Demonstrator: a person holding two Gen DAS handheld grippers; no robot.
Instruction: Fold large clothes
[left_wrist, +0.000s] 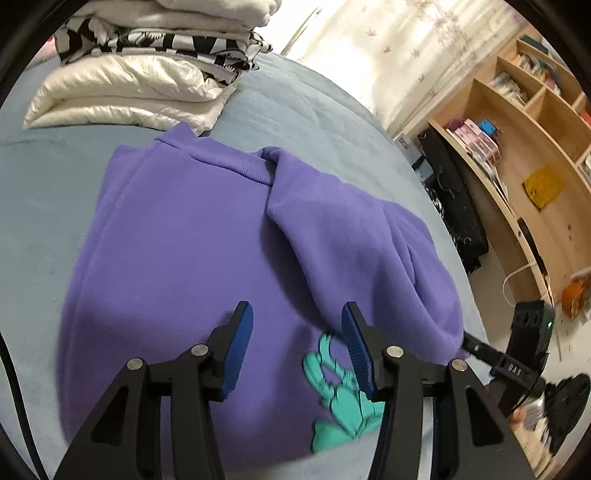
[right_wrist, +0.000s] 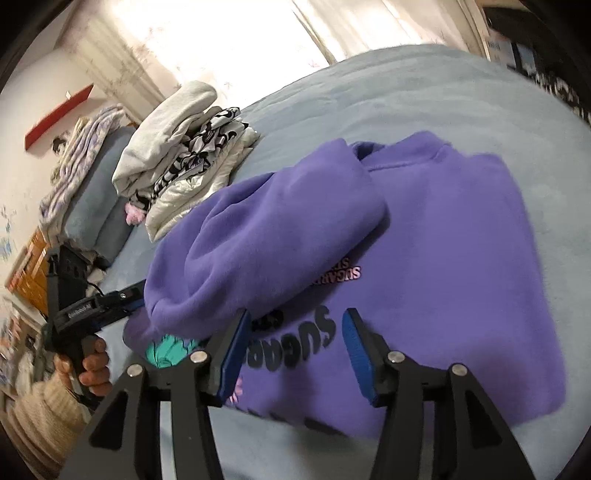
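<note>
Left wrist view: my left claw (left_wrist: 297, 314) hangs over the purple hoodie (left_wrist: 177, 240). Its blue pads (left_wrist: 236, 350) are wide apart and hold nothing. The hoodie lies on the blue bed (left_wrist: 295, 99). One sleeve (left_wrist: 351, 240) is folded over the body, and its end is down by my right claw (left_wrist: 480, 349), but I cannot tell if that claw is pinching it. A green picture (left_wrist: 340, 398) shows on the hoodie just under my left claw. A pile of folded clothes (left_wrist: 140, 74) sits at the far end of the bed, touching the hoodie's edge. A shelf (left_wrist: 535, 147) stands at the right.

In the right wrist view my right claw (right_wrist: 297, 314) hangs open over the hoodie (right_wrist: 461, 277), above its dark letters (right_wrist: 295, 343). My left hand (right_wrist: 92, 365) grips its claw handle at the left.
</note>
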